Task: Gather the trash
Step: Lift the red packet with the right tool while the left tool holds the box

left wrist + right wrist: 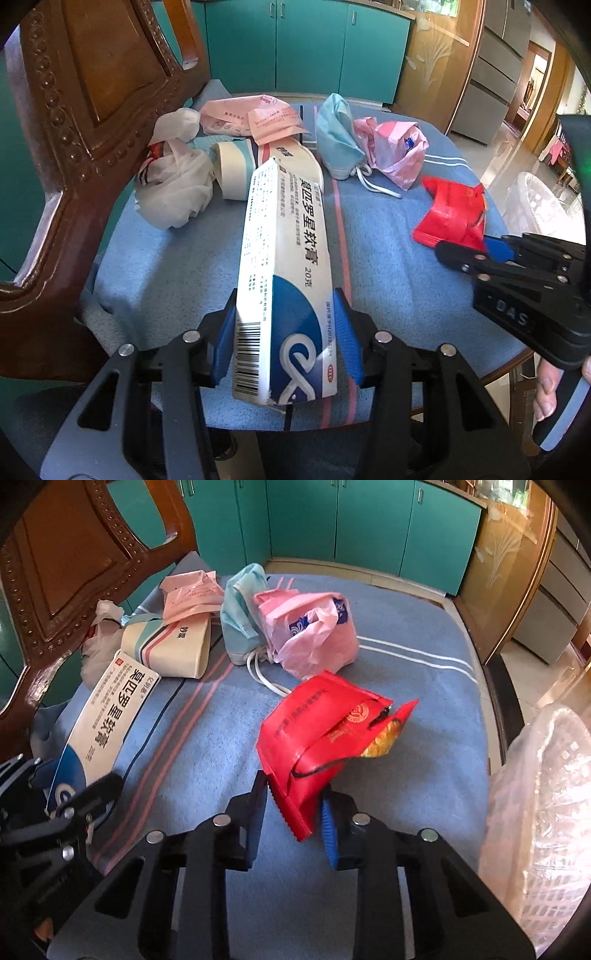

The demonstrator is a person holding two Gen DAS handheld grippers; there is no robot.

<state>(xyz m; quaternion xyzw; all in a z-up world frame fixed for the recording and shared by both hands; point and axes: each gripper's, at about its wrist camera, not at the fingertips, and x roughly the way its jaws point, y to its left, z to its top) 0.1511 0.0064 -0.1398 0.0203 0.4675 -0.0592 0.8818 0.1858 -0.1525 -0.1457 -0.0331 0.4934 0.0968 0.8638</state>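
On the blue towel over the chair seat, my left gripper is shut on a long white and blue medicine box; the blue pads press on both of its sides. In the right wrist view that box and the left gripper sit at the lower left. My right gripper is shut on the near corner of a red fabric bag holding something yellow. From the left wrist view the right gripper pinches the red bag at the right.
Further back lie a pink plastic bag, a blue face mask, a paper cup, pink paper and white crumpled plastic. The carved chair back stands left. A lined white basket stands right.
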